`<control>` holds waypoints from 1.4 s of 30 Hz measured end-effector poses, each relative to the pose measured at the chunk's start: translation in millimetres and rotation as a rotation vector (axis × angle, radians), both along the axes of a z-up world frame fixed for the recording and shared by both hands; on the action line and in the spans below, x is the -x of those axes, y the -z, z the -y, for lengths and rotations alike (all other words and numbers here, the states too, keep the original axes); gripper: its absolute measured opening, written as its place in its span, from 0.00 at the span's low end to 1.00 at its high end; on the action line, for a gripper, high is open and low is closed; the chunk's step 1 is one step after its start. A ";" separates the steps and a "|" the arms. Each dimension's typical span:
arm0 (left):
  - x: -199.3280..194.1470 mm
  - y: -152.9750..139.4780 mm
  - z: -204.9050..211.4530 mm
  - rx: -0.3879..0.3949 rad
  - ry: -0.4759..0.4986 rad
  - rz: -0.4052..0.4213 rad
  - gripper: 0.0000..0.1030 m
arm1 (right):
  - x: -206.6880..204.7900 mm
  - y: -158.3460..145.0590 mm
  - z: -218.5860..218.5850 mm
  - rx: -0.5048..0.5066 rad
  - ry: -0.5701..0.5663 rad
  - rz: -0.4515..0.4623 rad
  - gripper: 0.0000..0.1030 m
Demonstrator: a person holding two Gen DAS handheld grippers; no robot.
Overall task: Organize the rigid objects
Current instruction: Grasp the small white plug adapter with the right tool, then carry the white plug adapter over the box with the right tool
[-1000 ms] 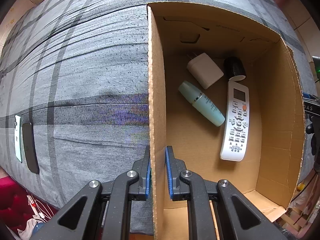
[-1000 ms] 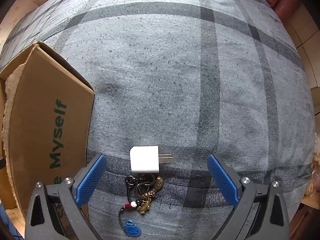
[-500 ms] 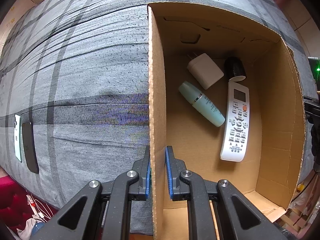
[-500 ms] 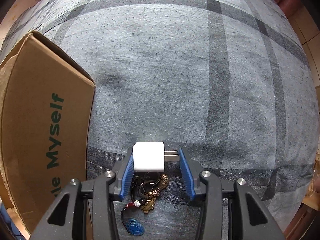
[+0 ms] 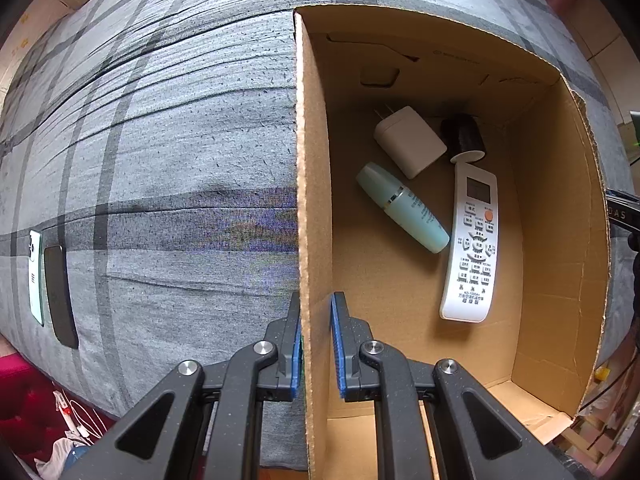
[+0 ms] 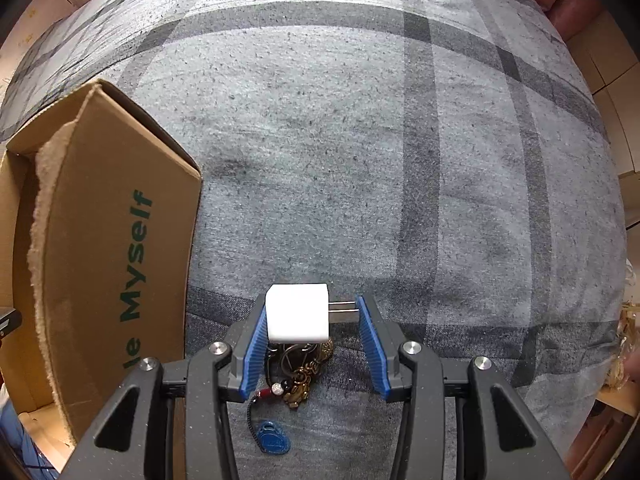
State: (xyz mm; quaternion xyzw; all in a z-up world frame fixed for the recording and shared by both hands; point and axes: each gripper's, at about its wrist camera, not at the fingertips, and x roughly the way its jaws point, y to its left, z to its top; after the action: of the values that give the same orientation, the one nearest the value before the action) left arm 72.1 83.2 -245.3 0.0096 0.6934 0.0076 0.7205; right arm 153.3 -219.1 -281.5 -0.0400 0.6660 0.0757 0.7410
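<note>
Left wrist view: the left gripper (image 5: 316, 344) is clenched on the near wall of the cardboard box (image 5: 314, 168), one blue pad on each side of the cardboard, exactly as it was a second ago; the box has not shifted on the grey checked surface (image 5: 168, 152); inside it lie a white charger (image 5: 410, 142), a mint bottle (image 5: 402, 208), a white remote control (image 5: 474, 248) and a dark round item (image 5: 462, 134) at the remote's far end, all as before; two phones (image 5: 50, 280) lie well apart at the surface's left edge.

Right wrist view: the change is here; a second ago the jaws stood wide around the small white plug adapter (image 6: 298, 312), and now the right gripper (image 6: 312, 320) has closed on it, the left pad flat against its body and the right pad meeting its prong tips; the adapter looks slightly raised, with the key bunch (image 6: 296, 368) and its blue fob (image 6: 274, 442) left behind on the surface beneath; whether it is fully clear of the cloth I cannot tell. So the pick seems made, and the likely next step is to carry the adapter left over the printed box wall (image 6: 120, 264) and release it inside; the hold on thin prongs may let it pivot.
</note>
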 end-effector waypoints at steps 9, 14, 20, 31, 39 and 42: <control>0.3 0.3 0.0 0.001 0.007 0.002 0.13 | 1.8 -38.3 -5.0 -0.005 0.003 0.042 0.45; 0.5 0.4 -1.8 0.008 0.006 0.004 0.13 | 9.7 -50.6 -2.3 -0.005 0.000 0.064 0.45; 1.2 -0.8 0.0 0.006 0.014 0.007 0.13 | 14.6 -71.2 -14.0 -0.005 -0.017 0.098 0.45; 2.0 -3.2 0.2 0.013 0.018 0.008 0.13 | 24.9 -105.7 -43.6 -0.036 -0.068 0.134 0.45; 1.3 -3.0 -0.7 0.015 0.026 0.009 0.13 | 40.1 -116.4 -78.5 -0.060 -0.148 0.140 0.45; 1.9 -3.1 -1.4 0.022 0.024 0.010 0.13 | 47.0 -115.8 -92.0 -0.071 -0.177 0.130 0.45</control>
State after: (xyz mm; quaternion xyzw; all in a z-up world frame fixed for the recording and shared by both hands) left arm 70.2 84.6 -242.2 0.0100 0.6895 -0.0089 0.7241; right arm 106.3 -127.1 -165.7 -0.0772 0.6071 0.1614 0.7742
